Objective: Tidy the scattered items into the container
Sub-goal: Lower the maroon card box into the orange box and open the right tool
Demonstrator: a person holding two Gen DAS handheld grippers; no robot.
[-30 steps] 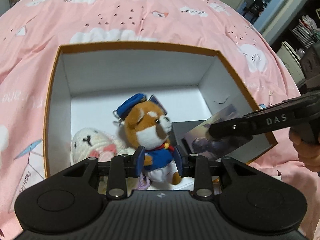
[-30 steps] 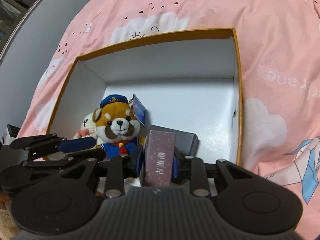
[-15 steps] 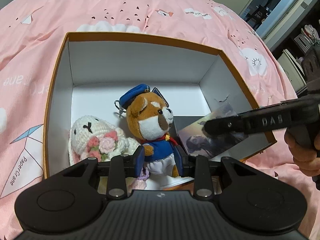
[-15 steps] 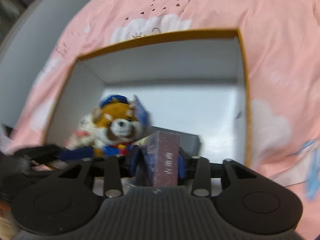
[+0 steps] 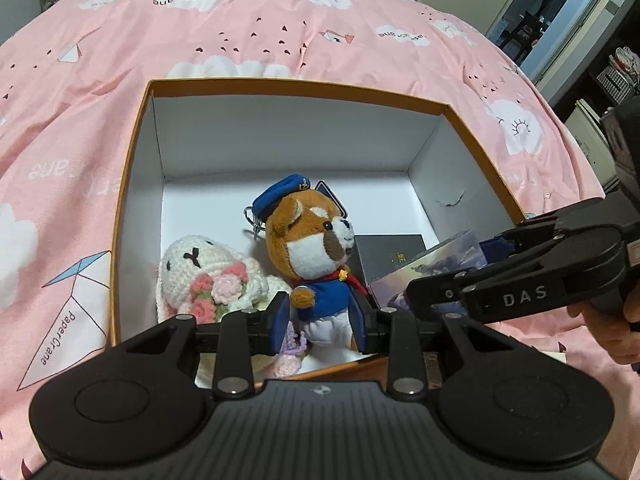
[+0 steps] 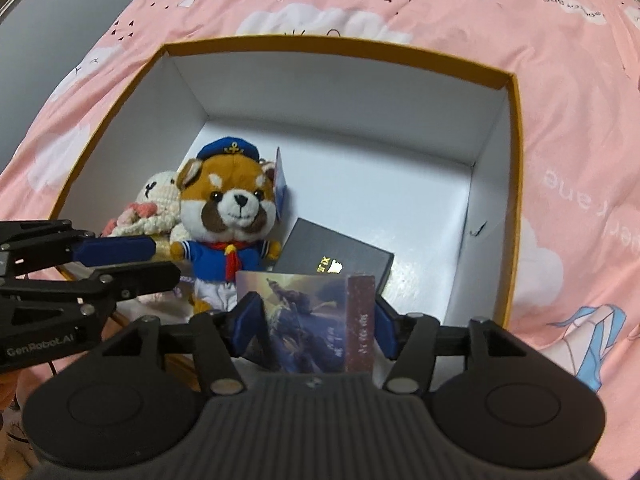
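My own tool bodies block the near edge of the box (image 5: 136, 184), so I cannot see how the sailor plush (image 5: 316, 264) sits at its feet, and the crocheted bunny (image 5: 208, 276) is half hidden behind the left gripper (image 5: 320, 320) in its own view and behind the plush in the right wrist view. The left gripper's blue pads stand apart on either side of the plush's legs; from here I cannot tell whether they press it or merely flank it. The right gripper (image 6: 316, 324) has its fingers spread wide around a small picture box (image 6: 312, 320), painted artwork on its broad face and a dark red spine with characters I cannot read; whether the pads actually grip it is unclear, since gaps seem to show at the sides. That picture box hangs over the near right part of the container, just above a black case (image 6: 336, 264) lying flat on the white floor, its gold mark too small to read. I read "DAS" on the right tool's arm, "GenRobot.AI" on the left tool's side, and "PaperCrane" printed on the pink bedspread (image 5: 280, 20). The plush, bunny and black case all lie inside the box.
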